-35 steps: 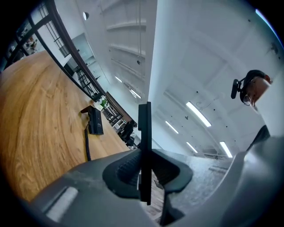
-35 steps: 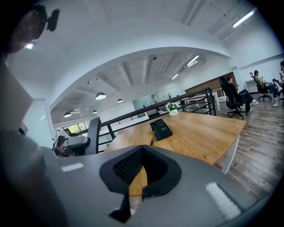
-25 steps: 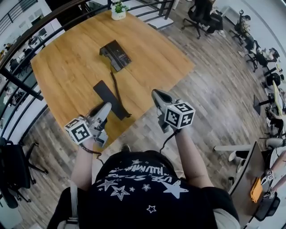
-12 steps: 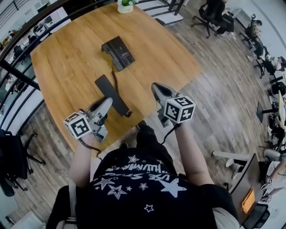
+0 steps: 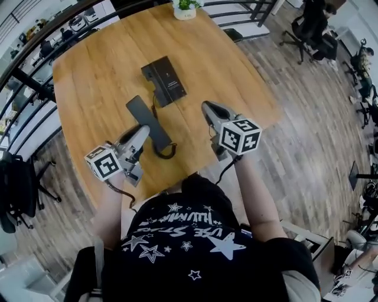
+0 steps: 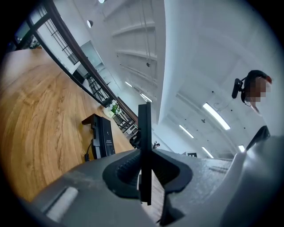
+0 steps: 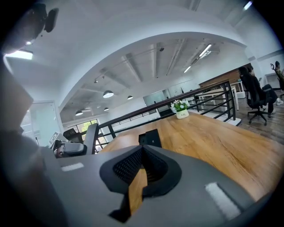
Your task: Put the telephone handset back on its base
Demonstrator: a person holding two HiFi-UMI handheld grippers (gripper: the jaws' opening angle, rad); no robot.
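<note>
The black telephone base point(image 5: 165, 79) lies on the wooden table point(image 5: 88, 76), and shows again in the left gripper view point(image 6: 101, 139) and the right gripper view point(image 7: 150, 138). My left gripper point(image 5: 143, 131) is shut on the flat black handset point(image 5: 144, 115), a little short of the base. In its own view the handset point(image 6: 144, 133) stands edge-on between the pads of the left gripper point(image 6: 144, 177). The cord point(image 5: 167, 152) hangs in a slack loop below the handset. My right gripper point(image 5: 209, 109) hovers to the right of the base, shut and holding nothing point(image 7: 141, 170).
A small potted plant point(image 5: 187, 7) stands at the table's far edge. A black railing point(image 5: 35, 88) runs along the table's left and far sides. Office chairs point(image 5: 310, 26) stand on the wood floor to the right. The table's near edge is just in front of the person's body.
The person has stepped up to the table. The left gripper has carried the handset closer to the base. The cord, stretched before, now sags into a loop.
</note>
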